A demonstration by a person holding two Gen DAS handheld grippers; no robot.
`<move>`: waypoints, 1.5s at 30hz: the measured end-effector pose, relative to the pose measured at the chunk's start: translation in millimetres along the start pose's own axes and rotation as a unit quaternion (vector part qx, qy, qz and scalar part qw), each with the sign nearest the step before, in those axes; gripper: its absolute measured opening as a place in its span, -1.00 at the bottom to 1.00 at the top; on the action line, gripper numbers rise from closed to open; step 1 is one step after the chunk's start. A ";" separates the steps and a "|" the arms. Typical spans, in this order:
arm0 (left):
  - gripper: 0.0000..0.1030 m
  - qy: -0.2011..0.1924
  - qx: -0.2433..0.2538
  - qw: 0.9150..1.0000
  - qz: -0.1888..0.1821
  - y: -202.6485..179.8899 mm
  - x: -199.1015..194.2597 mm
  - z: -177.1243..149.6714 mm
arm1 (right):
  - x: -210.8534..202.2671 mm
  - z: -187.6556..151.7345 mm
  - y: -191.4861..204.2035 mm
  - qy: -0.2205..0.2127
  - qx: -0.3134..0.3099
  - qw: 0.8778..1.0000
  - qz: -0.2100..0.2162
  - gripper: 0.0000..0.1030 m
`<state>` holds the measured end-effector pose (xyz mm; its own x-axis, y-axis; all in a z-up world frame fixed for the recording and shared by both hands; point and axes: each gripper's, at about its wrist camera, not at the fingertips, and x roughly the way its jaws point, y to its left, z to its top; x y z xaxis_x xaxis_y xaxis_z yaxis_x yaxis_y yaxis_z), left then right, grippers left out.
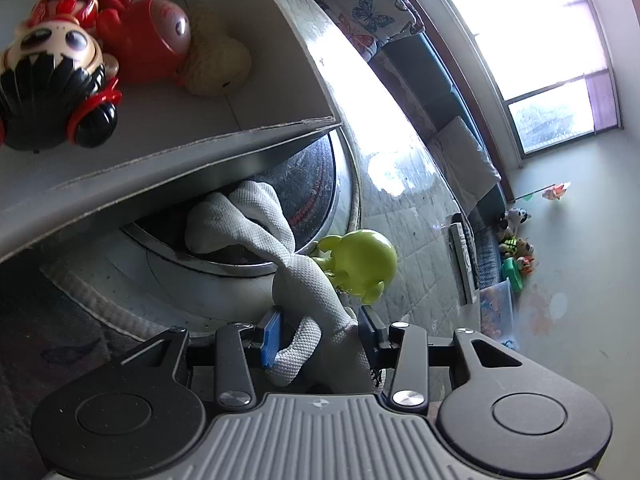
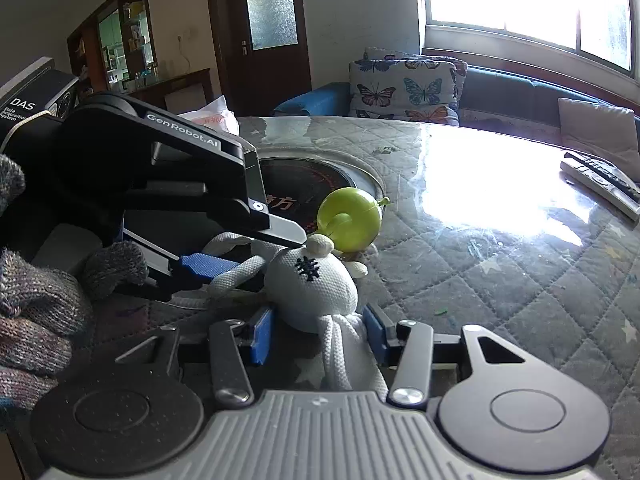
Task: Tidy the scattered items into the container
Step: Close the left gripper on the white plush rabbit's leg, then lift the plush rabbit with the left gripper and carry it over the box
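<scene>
While both tongs are on it, the white plush (image 2: 312, 280) lies on the bench (image 2: 500, 280), still outside the cardboard box (image 1: 280, 40).

Writing: "GenRobot.AI" on the arm of the left tongs (image 2: 256, 252). Left of the plush, a black label (image 2: 24, 114) reads "DAS Data Acquisition System". Behind the plush, red characters on the black round inset (image 2: 304, 184) are partly hidden; one reads 方.

Tongs:
- left tongs clenched on one knitted limb of the plush, held by a hand in a knit glove (image 2: 36, 312)
- right tongs (image 2: 320, 336) clenched on the plush, a blue pad against each side, limbs trailing back between them

Edges and room:
- green round toy (image 2: 350, 220) just behind the plush, touching or nearly so; I cannot tell which
- steel rim of the inset runs behind the plush
- in the left wrist view the box's front edge hangs above the plush, over the inset
- right of the plush, open quilted bench under strong window glare
- remote controls (image 2: 600, 184) well to the right of the plush, near the bench edge

Box contents: skull-faced doll (image 1: 52, 76), red toy (image 1: 148, 36) and beige plush (image 1: 216, 64), bunched together. Bare floor shows on the box's near side.
</scene>
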<state>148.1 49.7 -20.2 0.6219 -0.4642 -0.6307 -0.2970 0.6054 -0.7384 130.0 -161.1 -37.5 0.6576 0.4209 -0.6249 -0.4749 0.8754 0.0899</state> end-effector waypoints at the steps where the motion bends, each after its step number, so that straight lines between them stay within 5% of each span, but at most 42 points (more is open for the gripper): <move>1: -0.16 -0.002 0.004 1.000 0.000 -0.6 0.6 -0.5 | 0.2 0.0 -0.3 0.000 0.002 1.000 0.002 -0.12; 16: -0.38 -0.035 0.045 0.998 -0.016 -2.9 -40.5 -19.6 | -33.1 -11.7 23.1 -0.016 0.007 1.000 0.024 -0.35; 26: -0.38 -0.143 0.050 0.988 -0.030 1.8 -128.3 -17.5 | -55.4 22.5 80.5 -0.074 -0.041 0.994 0.075 -0.35; 33: -0.38 -0.214 0.046 0.976 -0.002 22.2 -180.7 6.4 | -35.6 56.5 133.5 -0.091 -0.077 0.984 0.131 -0.35; 45: -0.38 -0.221 0.032 0.971 0.084 68.2 -194.3 64.5 | 35.0 81.6 190.3 -0.037 -0.062 0.981 0.182 -0.35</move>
<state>53.7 222.9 67.3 0.8228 -0.0408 -0.5669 -0.3849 0.6939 -0.6086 110.4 39.6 21.1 0.4706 0.7199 -0.5102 -0.7505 0.6306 0.1975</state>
